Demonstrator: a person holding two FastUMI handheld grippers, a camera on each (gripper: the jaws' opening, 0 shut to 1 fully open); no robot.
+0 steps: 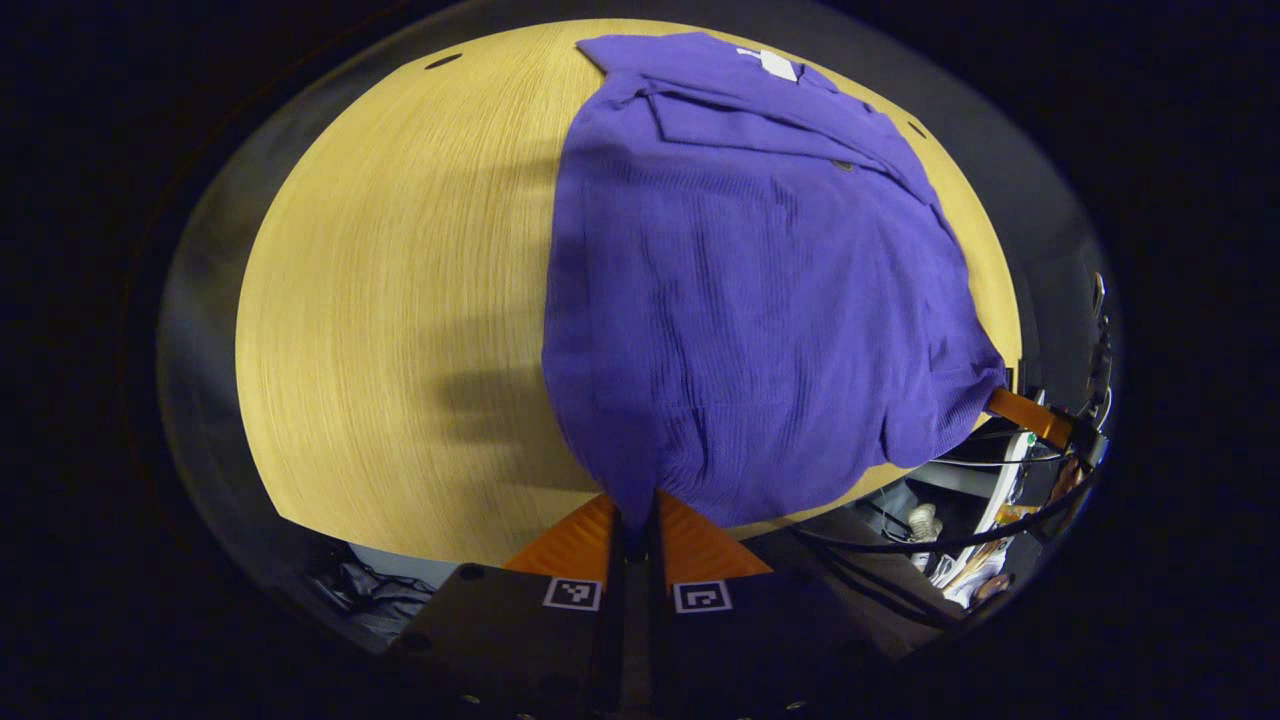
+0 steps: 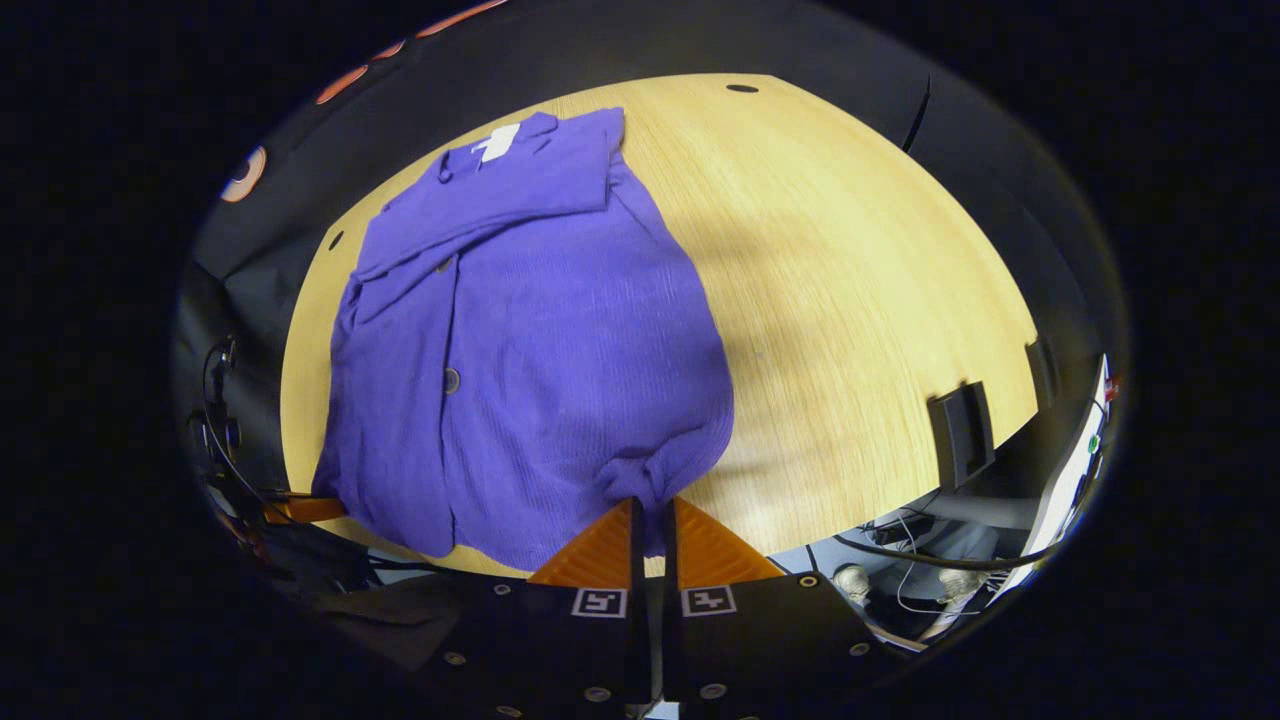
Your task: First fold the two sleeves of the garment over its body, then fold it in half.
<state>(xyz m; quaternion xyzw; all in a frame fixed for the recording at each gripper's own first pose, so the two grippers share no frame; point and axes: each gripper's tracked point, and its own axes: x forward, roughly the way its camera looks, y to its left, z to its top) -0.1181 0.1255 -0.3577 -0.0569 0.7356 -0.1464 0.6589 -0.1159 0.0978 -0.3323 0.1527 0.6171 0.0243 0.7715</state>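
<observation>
A purple knit garment (image 1: 740, 290) lies on the wooden table (image 1: 400, 300), collar and white label at the far end, both sleeves folded over its body. My left gripper (image 1: 635, 520) is shut on the near hem at one corner, the cloth bunched between its fingers. In the right gripper view the same garment (image 2: 530, 350) shows its button placket, and my right gripper (image 2: 650, 515) is shut on the other hem corner, which is gathered into a small knot of cloth. The right gripper (image 1: 1035, 415) also appears far off in the left gripper view, pinching the hem's other end.
The near table edge (image 2: 820, 525) runs just under both grippers. A dark bracket (image 2: 960, 430) sits on the table's right rim, with cables and a white stand (image 2: 1060, 500) below it. Bare wood (image 2: 850, 280) lies to the garment's right in the right gripper view.
</observation>
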